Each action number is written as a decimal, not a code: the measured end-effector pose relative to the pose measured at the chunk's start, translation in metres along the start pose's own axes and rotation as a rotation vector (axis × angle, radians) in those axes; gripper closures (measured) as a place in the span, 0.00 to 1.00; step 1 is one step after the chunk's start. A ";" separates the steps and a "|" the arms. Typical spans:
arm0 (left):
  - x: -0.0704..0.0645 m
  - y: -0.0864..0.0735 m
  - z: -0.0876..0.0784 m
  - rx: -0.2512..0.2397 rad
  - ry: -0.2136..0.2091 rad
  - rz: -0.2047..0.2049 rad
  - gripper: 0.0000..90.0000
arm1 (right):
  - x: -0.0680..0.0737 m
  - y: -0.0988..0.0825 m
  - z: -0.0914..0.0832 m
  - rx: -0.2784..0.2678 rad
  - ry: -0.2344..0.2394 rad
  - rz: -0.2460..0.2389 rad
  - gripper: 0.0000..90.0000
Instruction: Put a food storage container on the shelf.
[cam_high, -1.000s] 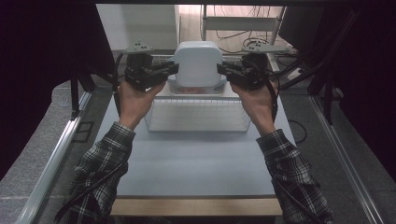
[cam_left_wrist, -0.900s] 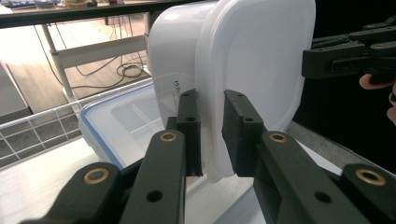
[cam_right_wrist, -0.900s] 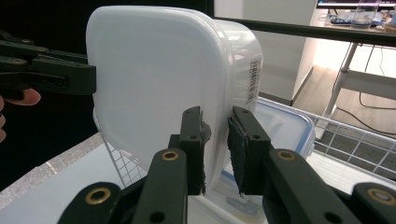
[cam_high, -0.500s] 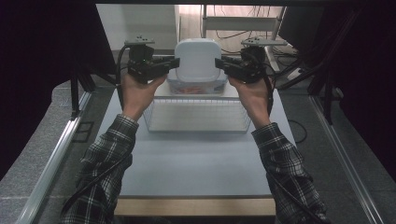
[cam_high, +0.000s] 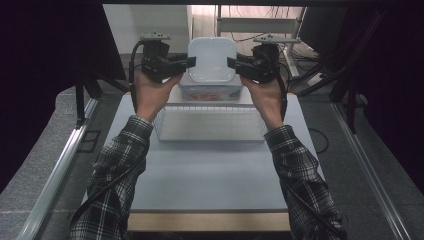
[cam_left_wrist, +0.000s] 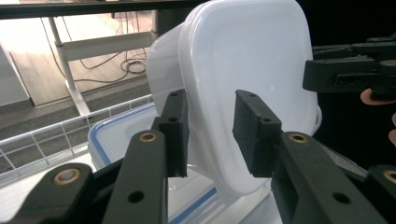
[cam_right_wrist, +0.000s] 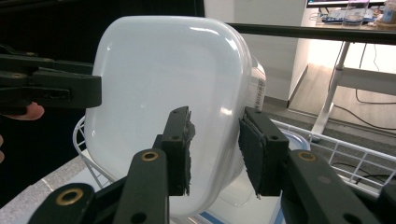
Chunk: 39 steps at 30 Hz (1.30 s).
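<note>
My left gripper (cam_high: 191, 62) and right gripper (cam_high: 231, 63) have just opened their jaws, releasing the white box (cam_high: 211, 59), and have drawn slightly apart.

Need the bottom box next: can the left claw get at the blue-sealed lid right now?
Probably not: the white tub sits on the blue-sealed lid, covering most of it. The left claw, its jaws having just been opening, straddles the tub's rim.

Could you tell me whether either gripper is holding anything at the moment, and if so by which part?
Nothing is gripped. The white container stands on the lidded box; its side rims lie between the fingers of the left gripper and right gripper, whose jaws have just been opening.
</note>
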<state>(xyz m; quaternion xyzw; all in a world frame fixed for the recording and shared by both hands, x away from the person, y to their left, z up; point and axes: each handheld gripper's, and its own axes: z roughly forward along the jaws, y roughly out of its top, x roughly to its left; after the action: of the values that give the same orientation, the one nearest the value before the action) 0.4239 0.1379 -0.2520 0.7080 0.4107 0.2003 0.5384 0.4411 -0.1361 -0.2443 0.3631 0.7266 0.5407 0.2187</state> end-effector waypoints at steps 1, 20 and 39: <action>0.000 0.001 0.001 0.002 0.002 -0.001 0.72 | 0.000 0.000 0.001 0.000 0.002 0.003 0.70; 0.007 0.005 0.016 0.044 0.032 -0.033 0.62 | -0.008 0.008 0.020 0.046 -0.004 0.070 0.53; 0.009 0.010 0.011 0.012 -0.003 -0.053 0.62 | -0.007 0.015 0.021 0.024 -0.083 0.004 0.65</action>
<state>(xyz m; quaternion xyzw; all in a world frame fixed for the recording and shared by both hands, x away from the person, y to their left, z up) 0.4404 0.1373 -0.2480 0.7003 0.4299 0.1826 0.5399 0.4653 -0.1263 -0.2379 0.3895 0.7227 0.5168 0.2430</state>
